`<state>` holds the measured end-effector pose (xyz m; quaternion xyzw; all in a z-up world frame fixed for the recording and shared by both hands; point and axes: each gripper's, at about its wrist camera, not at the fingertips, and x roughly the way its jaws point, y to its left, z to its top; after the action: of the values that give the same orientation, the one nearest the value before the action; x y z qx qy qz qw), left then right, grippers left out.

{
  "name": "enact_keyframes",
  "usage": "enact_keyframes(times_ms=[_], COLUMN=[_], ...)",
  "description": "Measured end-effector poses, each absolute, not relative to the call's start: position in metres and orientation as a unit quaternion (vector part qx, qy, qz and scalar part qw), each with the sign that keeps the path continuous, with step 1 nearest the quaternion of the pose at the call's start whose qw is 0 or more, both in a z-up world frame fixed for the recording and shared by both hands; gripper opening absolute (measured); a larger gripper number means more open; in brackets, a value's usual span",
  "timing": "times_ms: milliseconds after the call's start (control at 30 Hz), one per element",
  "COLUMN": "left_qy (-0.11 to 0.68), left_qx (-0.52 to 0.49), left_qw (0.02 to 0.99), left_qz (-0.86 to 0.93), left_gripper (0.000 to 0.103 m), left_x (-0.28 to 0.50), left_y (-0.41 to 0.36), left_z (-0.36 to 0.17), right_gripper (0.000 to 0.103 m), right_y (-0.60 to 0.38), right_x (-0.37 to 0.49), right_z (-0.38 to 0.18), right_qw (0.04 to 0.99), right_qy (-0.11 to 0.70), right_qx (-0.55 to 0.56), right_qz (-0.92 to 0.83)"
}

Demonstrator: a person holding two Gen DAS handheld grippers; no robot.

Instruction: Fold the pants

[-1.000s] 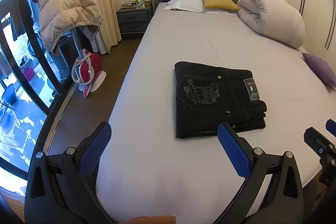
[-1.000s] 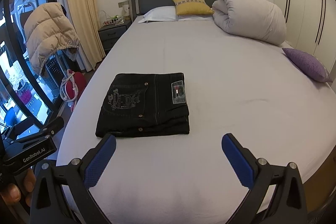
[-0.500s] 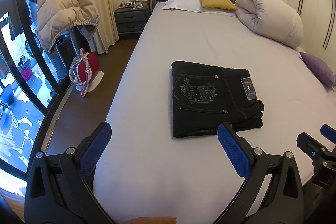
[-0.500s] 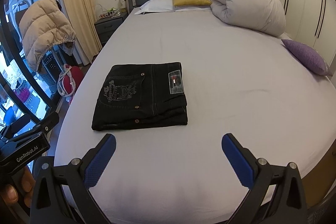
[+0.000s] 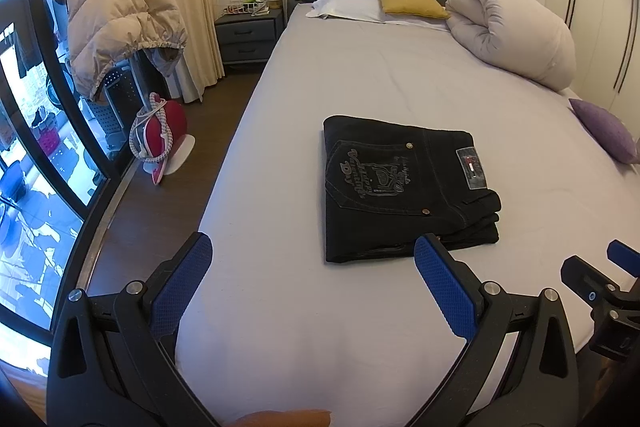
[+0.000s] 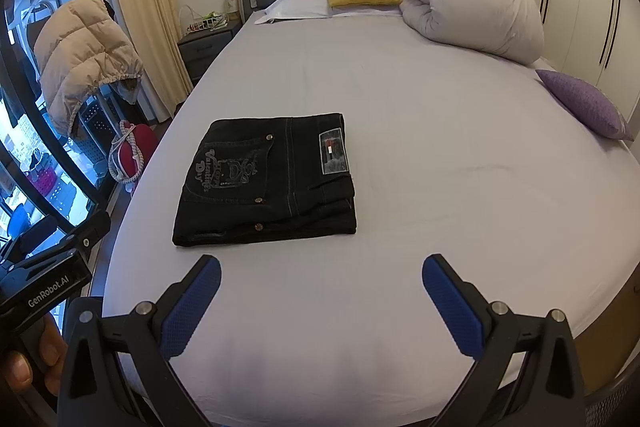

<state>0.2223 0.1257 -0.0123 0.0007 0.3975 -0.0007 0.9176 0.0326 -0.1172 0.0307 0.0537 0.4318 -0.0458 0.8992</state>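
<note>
Left wrist view: pants (image 5: 404,187) lie folded square on the bed (image 5: 400,75); my left tool (image 5: 312,263) and right tool (image 6: 320,281) hang near them, spread apart, empty. I judge folding done, so I'd just pull clear without snagging the stack.

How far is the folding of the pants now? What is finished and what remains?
Done: the black pants lie on the bed as a compact folded rectangle. In hand: nothing; the left hand-held gripper and right hand-held gripper are open, short of the pants. Left: no fold appears to remain.
</note>
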Motion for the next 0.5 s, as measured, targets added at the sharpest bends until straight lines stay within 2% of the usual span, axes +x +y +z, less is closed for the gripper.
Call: enact_keyframes(times_ms=[500], left_qy=[0.400], left_qx=[0.002], left_qw=[0.916], left_qz=[-0.011], left_gripper=[0.103], left_x=[0.2274], left_y=[0.1236], left_z=[-0.0135], right_gripper=[0.103], right_y=[-0.1155], right_x=[0.0313], right_z=[0.0258], right_qw=[0.897], right_qy=[0.436], right_qx=[0.055], right_qz=[-0.045])
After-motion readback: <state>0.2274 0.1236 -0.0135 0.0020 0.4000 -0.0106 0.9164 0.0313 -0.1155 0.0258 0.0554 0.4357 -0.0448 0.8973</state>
